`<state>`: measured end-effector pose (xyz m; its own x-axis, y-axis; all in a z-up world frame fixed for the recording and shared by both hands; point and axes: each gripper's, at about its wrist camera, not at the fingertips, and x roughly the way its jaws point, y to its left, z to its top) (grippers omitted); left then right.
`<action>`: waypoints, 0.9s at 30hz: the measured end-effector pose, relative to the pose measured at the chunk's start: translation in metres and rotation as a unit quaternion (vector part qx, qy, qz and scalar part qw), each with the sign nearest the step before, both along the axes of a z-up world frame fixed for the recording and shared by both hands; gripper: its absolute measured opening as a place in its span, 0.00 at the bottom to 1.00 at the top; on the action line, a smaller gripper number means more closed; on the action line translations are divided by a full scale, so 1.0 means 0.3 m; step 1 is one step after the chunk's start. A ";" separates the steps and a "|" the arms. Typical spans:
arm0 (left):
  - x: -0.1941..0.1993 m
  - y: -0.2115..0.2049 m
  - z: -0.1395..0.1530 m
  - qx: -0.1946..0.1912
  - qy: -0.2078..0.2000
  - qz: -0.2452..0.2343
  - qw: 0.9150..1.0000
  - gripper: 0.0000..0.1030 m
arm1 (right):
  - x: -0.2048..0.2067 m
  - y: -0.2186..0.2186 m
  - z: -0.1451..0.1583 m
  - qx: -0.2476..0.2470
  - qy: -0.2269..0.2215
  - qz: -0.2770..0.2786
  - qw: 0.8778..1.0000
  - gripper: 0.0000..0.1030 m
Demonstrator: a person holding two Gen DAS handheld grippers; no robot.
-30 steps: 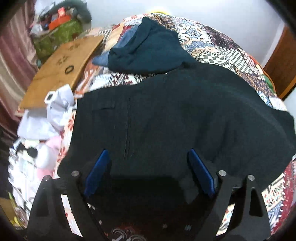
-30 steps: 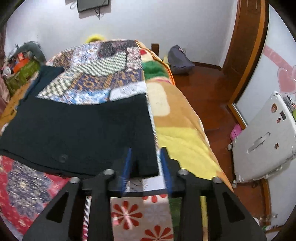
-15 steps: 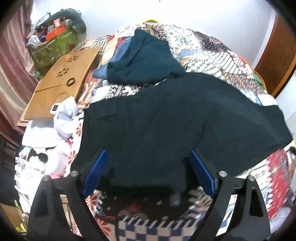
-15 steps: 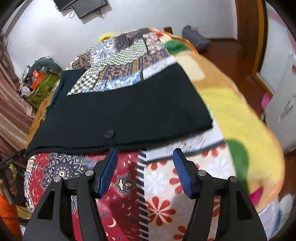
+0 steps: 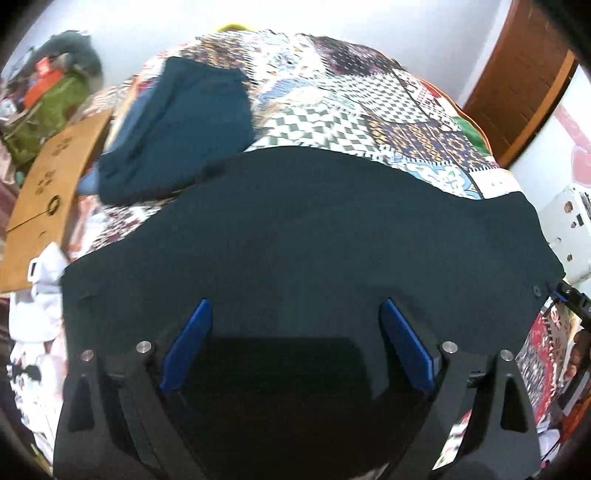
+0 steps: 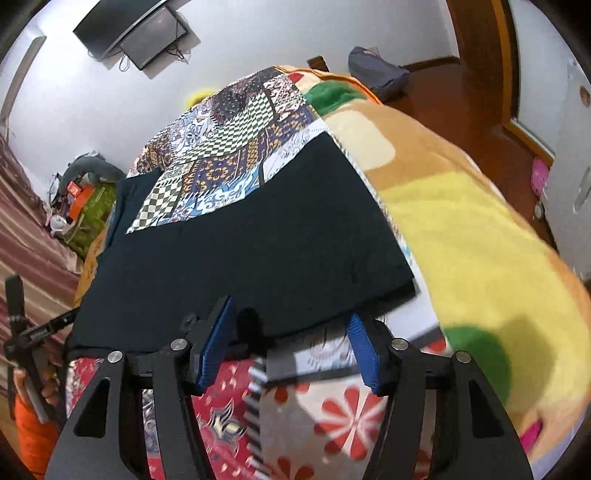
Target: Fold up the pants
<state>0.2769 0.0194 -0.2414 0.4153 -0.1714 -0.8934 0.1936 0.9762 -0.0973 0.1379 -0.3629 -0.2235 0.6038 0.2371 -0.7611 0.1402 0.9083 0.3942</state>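
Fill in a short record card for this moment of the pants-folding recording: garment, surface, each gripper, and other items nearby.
garment: black pants, lying flat across the bed, folded to a long band
surface: patchwork bedspread, with a yellow and brown blanket on one side
left gripper: open, fingers spread above the pants, holding nothing
right gripper: open, at the near edge of the pants, holding nothing
other clothing: dark teal garment lying beyond the pants
nearby: wooden lap desk beside the bed; wall-mounted screen

A home bedroom: patchwork-quilted bed (image 6: 236, 147), wall-mounted TV (image 6: 147, 33), wooden door (image 5: 517, 77).
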 end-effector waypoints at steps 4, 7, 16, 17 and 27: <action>0.063 -0.064 -0.015 0.010 0.009 0.002 1.000 0.94 | 0.026 -0.006 0.009 -0.027 -0.017 0.000 0.999 0.45; 0.088 -0.108 -0.021 0.030 0.010 -0.004 1.000 0.95 | 0.053 -0.035 0.015 -0.031 -0.026 -0.009 0.999 0.34; 0.123 -0.158 0.017 0.019 -0.006 -0.013 1.000 0.95 | 0.094 -0.076 0.061 -0.038 -0.052 -0.005 0.998 0.11; 0.123 -0.153 0.027 0.015 -0.010 -0.008 1.000 0.95 | 0.096 -0.071 0.071 -0.041 -0.056 -0.002 0.998 0.11; 0.070 -0.023 0.158 -0.013 -0.062 0.036 0.997 0.95 | 0.152 0.053 0.266 -0.051 -0.124 0.039 0.990 0.09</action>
